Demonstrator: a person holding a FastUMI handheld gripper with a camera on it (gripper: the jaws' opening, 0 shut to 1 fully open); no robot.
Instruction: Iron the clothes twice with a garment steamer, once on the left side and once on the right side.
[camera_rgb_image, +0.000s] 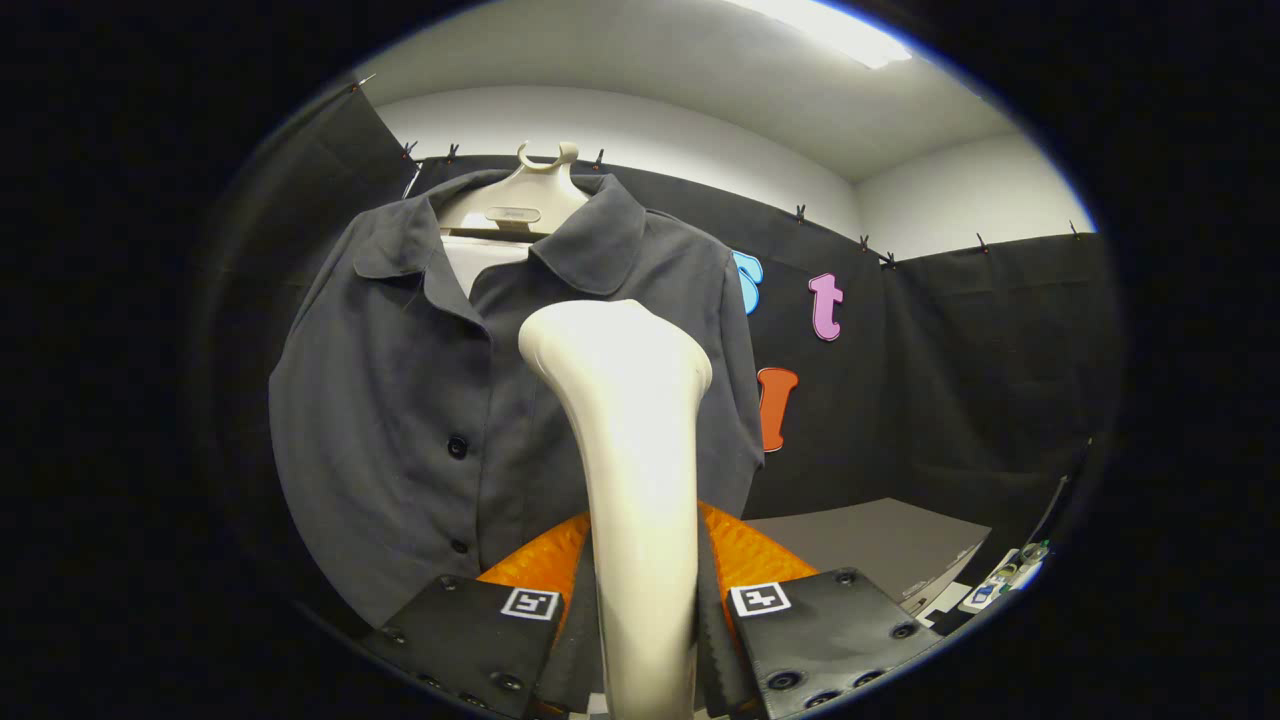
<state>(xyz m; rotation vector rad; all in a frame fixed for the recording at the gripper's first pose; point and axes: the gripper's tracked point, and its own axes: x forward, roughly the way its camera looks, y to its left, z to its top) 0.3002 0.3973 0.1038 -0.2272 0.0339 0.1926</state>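
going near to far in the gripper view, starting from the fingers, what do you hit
gripper, its fingers shut on the handle of the garment steamer → steamer head up by the shirt → dark shirt with buttons → pale hanger at its collar → black cloth wall

The way straight ahead of the fingers (645, 600) is blocked by the garment steamer (630, 450) clamped between them, its head against the dark shirt (400, 400) hung on a hanger (520, 200). Open room is found to the right, above the grey tabletop (870, 540), bounded by the booth wall (980, 380).
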